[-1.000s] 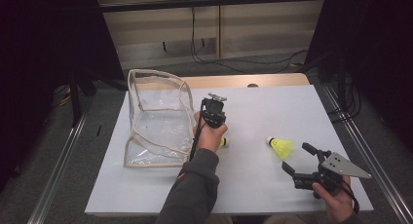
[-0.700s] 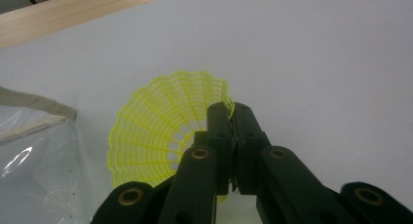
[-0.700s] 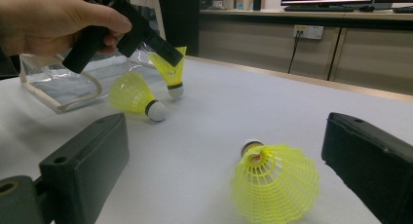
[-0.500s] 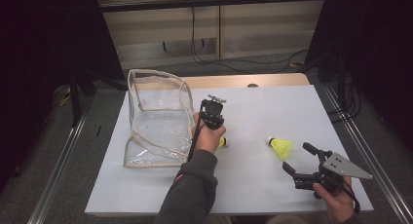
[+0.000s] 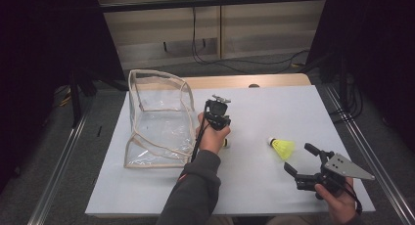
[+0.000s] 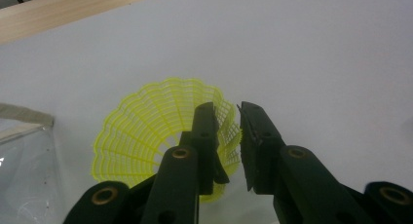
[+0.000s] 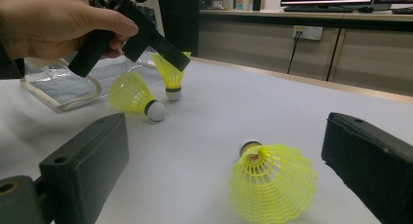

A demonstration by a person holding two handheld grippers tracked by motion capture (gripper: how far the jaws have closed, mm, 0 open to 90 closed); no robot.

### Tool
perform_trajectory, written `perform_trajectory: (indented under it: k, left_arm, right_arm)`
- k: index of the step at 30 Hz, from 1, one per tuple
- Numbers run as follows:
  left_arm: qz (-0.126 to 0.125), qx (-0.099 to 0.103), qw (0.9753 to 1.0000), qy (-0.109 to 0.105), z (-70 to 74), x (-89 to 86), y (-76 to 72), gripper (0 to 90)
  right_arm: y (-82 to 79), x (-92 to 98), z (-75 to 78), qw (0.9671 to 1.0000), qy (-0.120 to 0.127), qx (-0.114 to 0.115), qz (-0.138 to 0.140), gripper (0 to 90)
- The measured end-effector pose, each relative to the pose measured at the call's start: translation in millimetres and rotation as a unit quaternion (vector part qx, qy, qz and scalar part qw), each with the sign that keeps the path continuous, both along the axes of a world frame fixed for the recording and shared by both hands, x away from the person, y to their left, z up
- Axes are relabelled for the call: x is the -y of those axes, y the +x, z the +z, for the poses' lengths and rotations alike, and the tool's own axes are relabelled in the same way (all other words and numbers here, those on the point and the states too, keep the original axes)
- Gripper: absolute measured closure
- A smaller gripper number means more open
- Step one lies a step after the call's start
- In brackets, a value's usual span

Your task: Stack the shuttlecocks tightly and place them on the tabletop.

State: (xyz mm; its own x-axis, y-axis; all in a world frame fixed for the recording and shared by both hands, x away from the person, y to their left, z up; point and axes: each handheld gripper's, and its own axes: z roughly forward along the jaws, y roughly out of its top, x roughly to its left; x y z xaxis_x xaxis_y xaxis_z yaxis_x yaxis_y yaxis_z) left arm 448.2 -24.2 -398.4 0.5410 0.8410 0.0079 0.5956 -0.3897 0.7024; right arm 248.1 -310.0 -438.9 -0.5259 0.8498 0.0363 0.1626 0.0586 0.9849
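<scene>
My left gripper point(image 6: 226, 109) is shut on the rim of a yellow shuttlecock's point(image 6: 151, 131) mesh skirt. In the right gripper view this shuttlecock point(image 7: 169, 73) stands cork-down under those jaws, held by a hand point(image 7: 58, 24). A second shuttlecock point(image 7: 131, 93) lies on its side just beside it. A third shuttlecock point(image 5: 282, 146) lies at the right, cork pointing away from me. My right gripper point(image 5: 298, 157) stands open just in front of it, and its wide-apart jaws frame the shuttlecock point(image 7: 272, 180) without touching it.
A clear plastic pouch point(image 5: 156, 112) with beige trim stands open on the left of the white table point(image 5: 274, 102), close to my left hand point(image 5: 213, 137). A wooden strip point(image 5: 244, 81) runs along the far edge. Metal rails flank the table.
My left gripper has shifted only slightly over its shuttlecock. The right gripper and the shuttlecock before it have stayed where they were.
</scene>
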Motion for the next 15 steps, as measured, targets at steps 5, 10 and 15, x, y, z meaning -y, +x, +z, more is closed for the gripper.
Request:
perform_trajectory:
  k: [5,10,15]
  left_arm:
    - [0.004,0.012,0.9999,-0.002,-1.0,2.8,2.1,78.1]
    - [0.009,0.017,0.9998,-0.004,-1.2,3.4,4.6,81.9]
    - [0.009,0.019,0.9998,-0.001,-0.5,3.2,5.2,85.6]
  right_arm:
    - [0.4,0.9,-0.3,1.0,0.0,-0.002,-0.001,2.9]
    - [0.5,1.2,-0.4,1.0,0.001,-0.001,0.001,2.9]
    - [0.8,2.7,-1.0,1.0,0.004,-0.003,0.0,2.9]
